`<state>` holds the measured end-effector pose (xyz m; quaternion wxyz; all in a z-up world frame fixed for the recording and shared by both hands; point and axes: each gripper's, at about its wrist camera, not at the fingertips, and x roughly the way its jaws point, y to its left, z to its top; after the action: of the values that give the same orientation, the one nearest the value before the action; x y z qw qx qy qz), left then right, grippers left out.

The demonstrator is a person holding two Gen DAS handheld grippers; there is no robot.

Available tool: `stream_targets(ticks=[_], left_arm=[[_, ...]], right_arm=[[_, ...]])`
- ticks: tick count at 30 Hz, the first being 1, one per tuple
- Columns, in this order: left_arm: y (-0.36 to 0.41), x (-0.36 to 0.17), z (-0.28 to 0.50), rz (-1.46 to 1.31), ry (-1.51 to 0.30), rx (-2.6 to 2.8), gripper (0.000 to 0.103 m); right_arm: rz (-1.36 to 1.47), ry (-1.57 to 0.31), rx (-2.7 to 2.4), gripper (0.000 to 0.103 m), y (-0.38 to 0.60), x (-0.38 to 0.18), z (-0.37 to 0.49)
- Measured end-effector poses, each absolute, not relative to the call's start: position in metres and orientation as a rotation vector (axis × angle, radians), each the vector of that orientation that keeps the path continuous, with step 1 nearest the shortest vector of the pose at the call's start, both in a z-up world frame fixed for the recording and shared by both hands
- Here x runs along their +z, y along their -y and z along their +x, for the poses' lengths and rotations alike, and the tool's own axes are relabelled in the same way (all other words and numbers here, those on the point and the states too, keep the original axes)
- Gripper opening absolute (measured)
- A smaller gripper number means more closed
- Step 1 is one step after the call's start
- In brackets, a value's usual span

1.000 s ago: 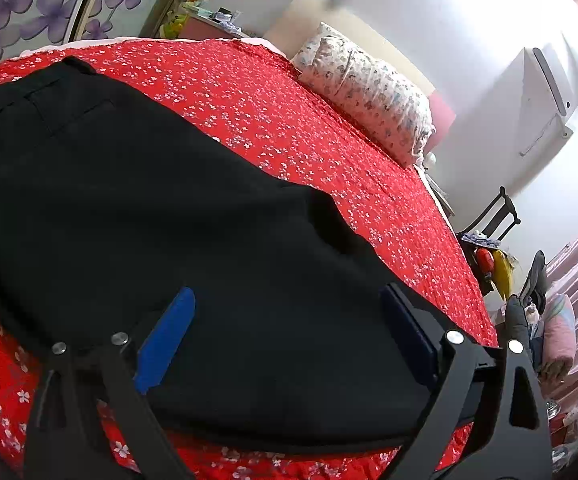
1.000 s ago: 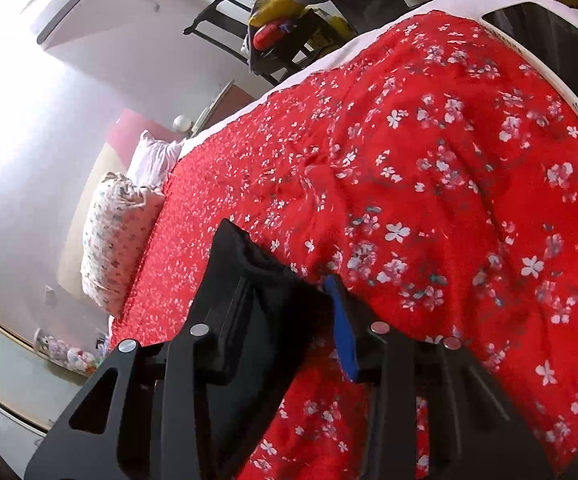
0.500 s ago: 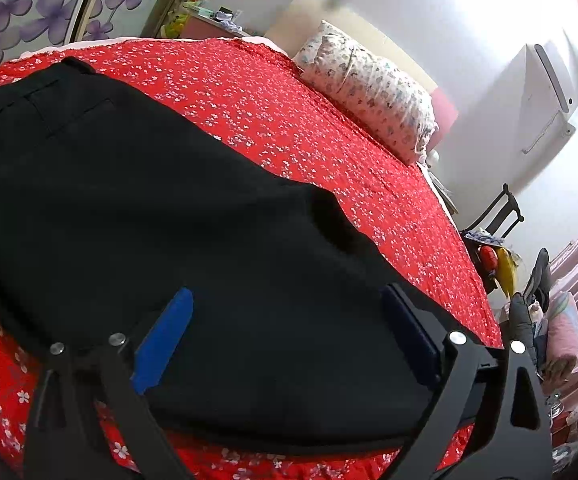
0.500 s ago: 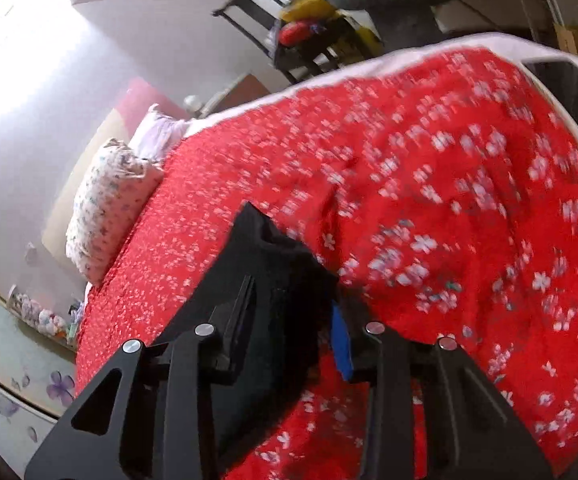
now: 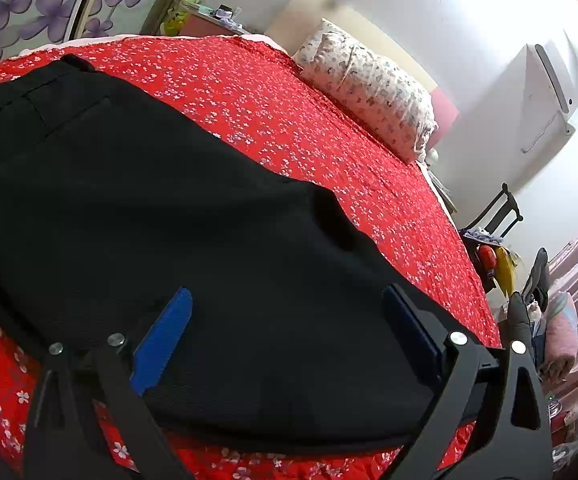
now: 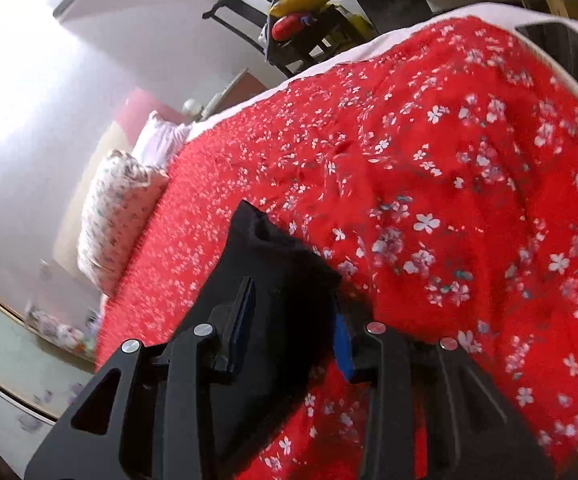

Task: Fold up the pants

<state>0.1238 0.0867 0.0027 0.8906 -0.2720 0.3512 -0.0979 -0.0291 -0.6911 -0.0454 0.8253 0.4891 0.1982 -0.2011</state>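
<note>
Black pants (image 6: 273, 280) lifted higher by right gripper's (image 6: 291, 320) clenched fingers, seemingly; left gripper (image 5: 289, 332) stays released.

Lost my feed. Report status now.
Left gripper open over black pants. Right gripper shut on pants' end, lifted off red bedspread. Nothing in the way.
</note>
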Motion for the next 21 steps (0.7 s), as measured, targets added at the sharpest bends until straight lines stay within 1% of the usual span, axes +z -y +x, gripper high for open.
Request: stream_targets(ticks=[1,3,5,9,14,19,21], left_arm=[[-0.086,0.003,0.124,-0.565,-0.729,-0.204,0.097],[-0.087,0.003,0.123,-0.565,-0.732,-0.203,0.097],[-0.088,0.003,0.123,-0.567,-0.731,-0.207,0.097],[-0.093,0.003,0.122,-0.589,-0.724,-0.216,0.097],[-0.105,0.003,0.12,-0.646,-0.709,-0.222,0.097],[-0.116,0.004,0.119,-0.693,-0.7,-0.223,0.097],[-0.12,0.005,0.118,-0.704,-0.693,-0.222,0.097]], right_arm=[[1.045,-0.413,-0.422,0.037,0.692,-0.047,-0.029],[1.051,-0.404,-0.431,0.019,0.694,-0.051,-0.031],[1.065,-0.389,-0.436,0.016,0.694,-0.052,-0.034],[1.019,-0.303,-0.41,0.015,0.678,-0.03,-0.038],[0.844,-0.225,-0.297,0.014,0.626,0.024,-0.036],[0.714,-0.272,-0.128,0.014,0.558,0.071,-0.007],[0.69,-0.317,-0.054,0.014,0.525,0.085,0.01]])
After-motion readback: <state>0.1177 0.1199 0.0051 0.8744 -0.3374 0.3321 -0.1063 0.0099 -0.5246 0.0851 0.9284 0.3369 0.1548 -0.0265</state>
